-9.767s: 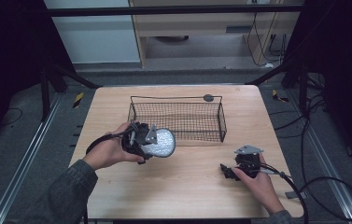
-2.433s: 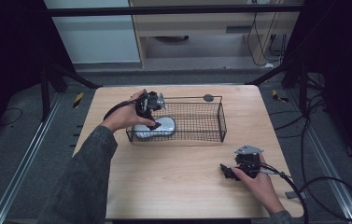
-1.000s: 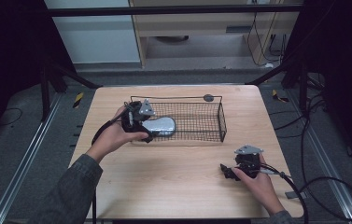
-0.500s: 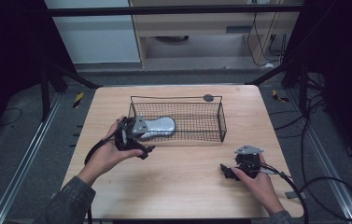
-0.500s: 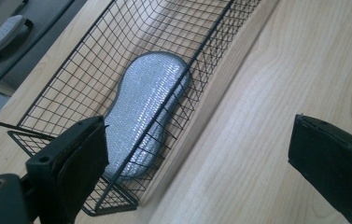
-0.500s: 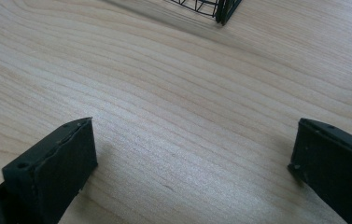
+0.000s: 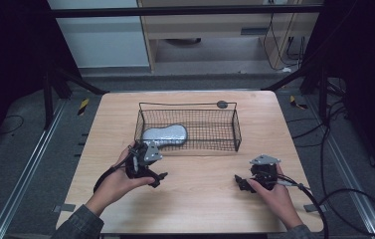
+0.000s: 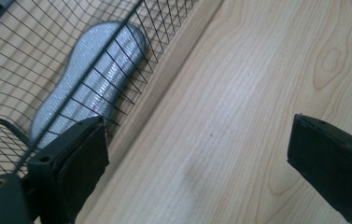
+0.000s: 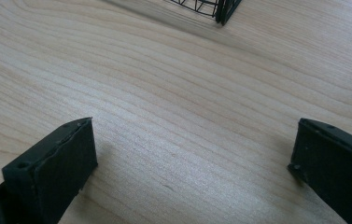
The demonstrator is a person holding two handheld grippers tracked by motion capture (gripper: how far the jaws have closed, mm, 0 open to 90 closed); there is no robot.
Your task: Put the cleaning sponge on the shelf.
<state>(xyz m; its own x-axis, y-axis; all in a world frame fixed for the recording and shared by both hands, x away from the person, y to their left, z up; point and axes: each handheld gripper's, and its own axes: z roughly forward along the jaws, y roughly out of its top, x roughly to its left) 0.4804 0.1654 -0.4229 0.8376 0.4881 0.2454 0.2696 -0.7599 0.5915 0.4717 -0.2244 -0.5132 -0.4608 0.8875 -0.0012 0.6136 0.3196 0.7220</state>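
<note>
A: Silver insole-shaped pad [image 7: 165, 135] first: where is it, and does either claw hold it?

B: Neither. Left gripper [image 7: 156, 180] has its jaws wide with only bare wood between them; its own view shows the pad [image 8: 89, 88] beyond the mesh, lying flat on the floor of the wire basket [image 7: 235, 130] at the basket's left end. That gripper sits on the table [image 7: 195, 209] just outside the basket's near left corner, close to the wire but not touching it as far as I can tell.

A: And the other one?

B: Right gripper [image 7: 239, 182] rests low over the wood at the near right, jaws equally wide and empty, well apart from the basket; a corner of the wire [image 9: 220, 11] shows at the top of its view.

A: So which step is this?

B: I'd judge the placing is done: pad in the basket, released, left hand clear of it.

A: Next move?

B: Probably just settling the left hand at rest like the right. If the pad must come out again, the left claw has to rise over the rim and drop onto the pad from above, not through the mesh
</note>
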